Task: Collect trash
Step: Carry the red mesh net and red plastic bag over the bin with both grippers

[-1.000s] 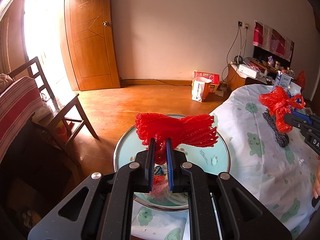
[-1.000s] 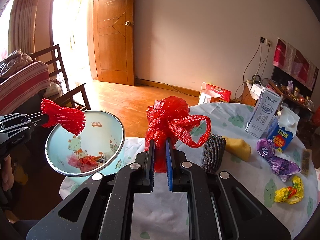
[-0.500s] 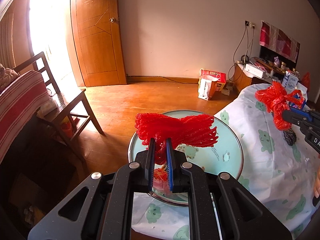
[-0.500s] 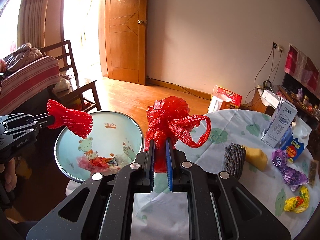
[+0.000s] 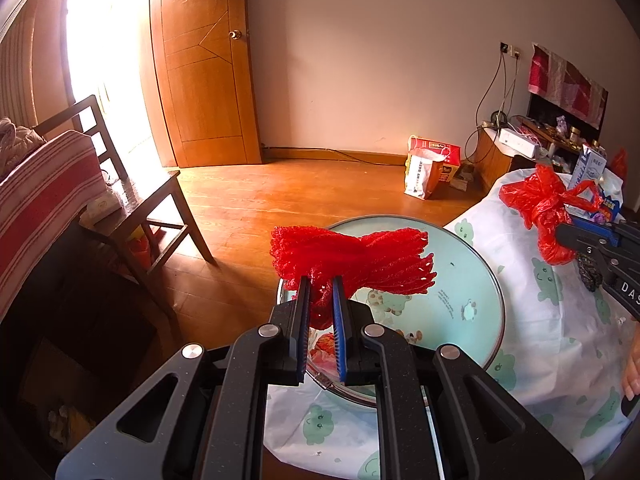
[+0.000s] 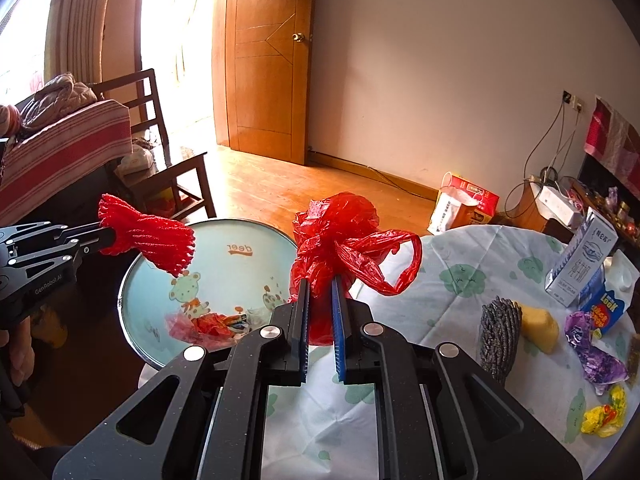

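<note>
left tool (image 5: 321,292) clamped on a red foam mesh sleeve (image 5: 352,264), sleeve held in the air over the near-left part of the round basin (image 5: 476,280); from the right wrist view the same sleeve (image 6: 148,236) sticks out of the left tool (image 6: 106,235) above the basin's left rim (image 6: 132,280). basin is pale teal with cartoon animal print and "deer" lettering, sits at the left edge of the desk (image 6: 448,292), partly overhanging it; red and mixed scraps (image 6: 212,324) already lie in its bottom. right tool (image 6: 320,292) clamped on a crumpled red plastic bag (image 6: 340,248), bag lifted off the desk just right of the basin, one handle loop hanging out to the right; in the left wrist view that bag (image 5: 548,208) shows at the far right, above the desk cloth. further right on the desk: dark scouring pad (image 6: 500,336) standing on edge, yellow sponge (image 6: 540,326) touching it, white milk carton (image 6: 584,256), blue "look" carton (image 6: 608,308), purple wrapper (image 6: 592,352), yellow wrapper (image 6: 604,416) near the right edge. none of these touched by either tool
</note>
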